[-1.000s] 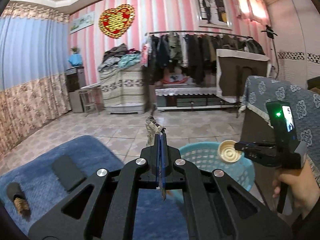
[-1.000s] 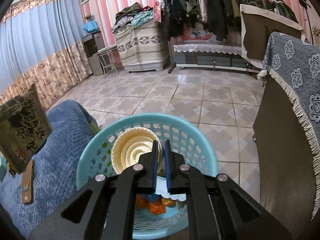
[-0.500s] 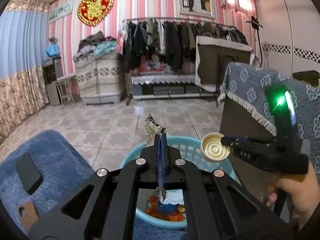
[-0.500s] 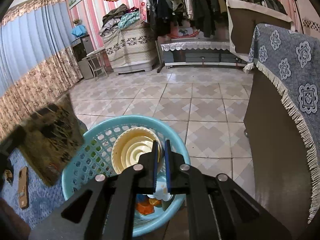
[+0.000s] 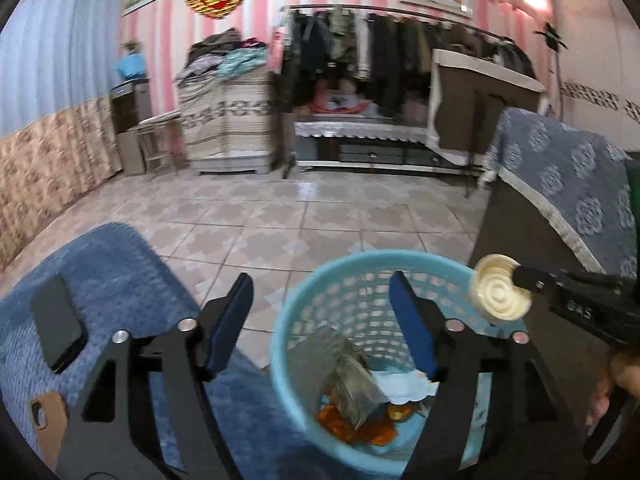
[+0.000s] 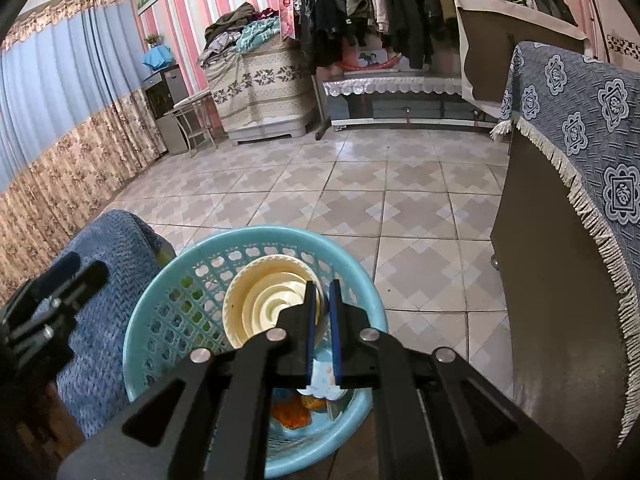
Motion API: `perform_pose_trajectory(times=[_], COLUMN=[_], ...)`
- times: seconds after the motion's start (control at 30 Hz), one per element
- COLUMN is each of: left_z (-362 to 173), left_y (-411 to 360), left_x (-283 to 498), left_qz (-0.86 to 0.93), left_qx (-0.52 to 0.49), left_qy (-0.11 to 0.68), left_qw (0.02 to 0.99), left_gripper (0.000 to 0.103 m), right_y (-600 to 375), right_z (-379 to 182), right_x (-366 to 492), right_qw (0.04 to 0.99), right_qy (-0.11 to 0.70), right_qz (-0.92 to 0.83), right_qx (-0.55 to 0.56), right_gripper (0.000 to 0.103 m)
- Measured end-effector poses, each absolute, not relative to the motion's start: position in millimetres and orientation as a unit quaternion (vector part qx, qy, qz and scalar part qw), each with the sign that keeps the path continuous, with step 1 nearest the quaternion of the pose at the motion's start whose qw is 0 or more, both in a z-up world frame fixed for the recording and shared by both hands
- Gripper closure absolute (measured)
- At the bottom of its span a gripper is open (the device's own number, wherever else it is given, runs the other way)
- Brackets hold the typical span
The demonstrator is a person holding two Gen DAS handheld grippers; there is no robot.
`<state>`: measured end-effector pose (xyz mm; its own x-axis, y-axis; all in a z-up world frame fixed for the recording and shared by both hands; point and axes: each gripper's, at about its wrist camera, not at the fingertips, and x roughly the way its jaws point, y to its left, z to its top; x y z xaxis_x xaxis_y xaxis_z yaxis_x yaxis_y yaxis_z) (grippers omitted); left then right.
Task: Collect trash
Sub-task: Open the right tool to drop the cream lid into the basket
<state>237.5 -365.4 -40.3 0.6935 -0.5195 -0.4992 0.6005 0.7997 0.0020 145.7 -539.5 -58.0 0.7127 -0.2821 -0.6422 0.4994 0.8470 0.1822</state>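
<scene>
The left gripper (image 5: 320, 312) has just been opening, nothing between its jaws; the wrapper (image 5: 352, 380) seems to lie in the basket (image 5: 288, 320); the right gripper (image 6: 322, 312) pinches the cup (image 6: 260, 304) over the far rim and might drop it outside.

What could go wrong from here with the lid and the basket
The right gripper pinches only the rim of the cream lid above the blue basket's edge, so it might fall outside. The left gripper, whose jaws have just been opening, hangs close over the basket and could tip it.
</scene>
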Motion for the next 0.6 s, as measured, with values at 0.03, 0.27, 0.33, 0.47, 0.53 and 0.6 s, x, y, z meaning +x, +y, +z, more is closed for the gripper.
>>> perform_pose_trajectory(times=[0.03, 0.27, 0.33, 0.47, 0.53, 0.6], left_z=[-37.6, -14.8, -10.5, -6.0, -4.9, -4.6], left_y=[-360.3, -322.4, -312.2, -295.5, -289.7, -283.0], left_x=[239.6, 245.2, 244.3, 243.6, 241.6, 239.5], left_qz=[-0.292, -0.231, -0.219, -0.21, -0.205, -0.196], left_qx=[0.082, 0.079, 0.079, 0.071, 0.077, 0.083], left_qy=[0.242, 0.206, 0.2, 0.205, 0.202, 0.198], left_qw=[0.922, 0.948, 0.952, 0.953, 0.955, 0.957], left_gripper=[0.021, 0.006, 0.006, 0.006, 0.005, 0.005], right_y=[-539.6, -527.5, -520.1, -507.2, -498.6, -498.5], right_z=[-58.1, -58.3, -57.2, -55.6, -55.3, -54.4], right_x=[145.6, 153.1, 156.9, 163.2, 165.2, 169.7], right_qw=[0.909, 0.912, 0.914, 0.917, 0.92, 0.921], right_qy=[0.312, 0.307, 0.304, 0.298, 0.295, 0.298], right_qz=[-0.215, -0.21, -0.216, -0.215, -0.218, -0.215], right_qx=[0.174, 0.171, 0.162, 0.154, 0.142, 0.133], right_gripper=[0.096, 0.094, 0.091, 0.059, 0.043, 0.042])
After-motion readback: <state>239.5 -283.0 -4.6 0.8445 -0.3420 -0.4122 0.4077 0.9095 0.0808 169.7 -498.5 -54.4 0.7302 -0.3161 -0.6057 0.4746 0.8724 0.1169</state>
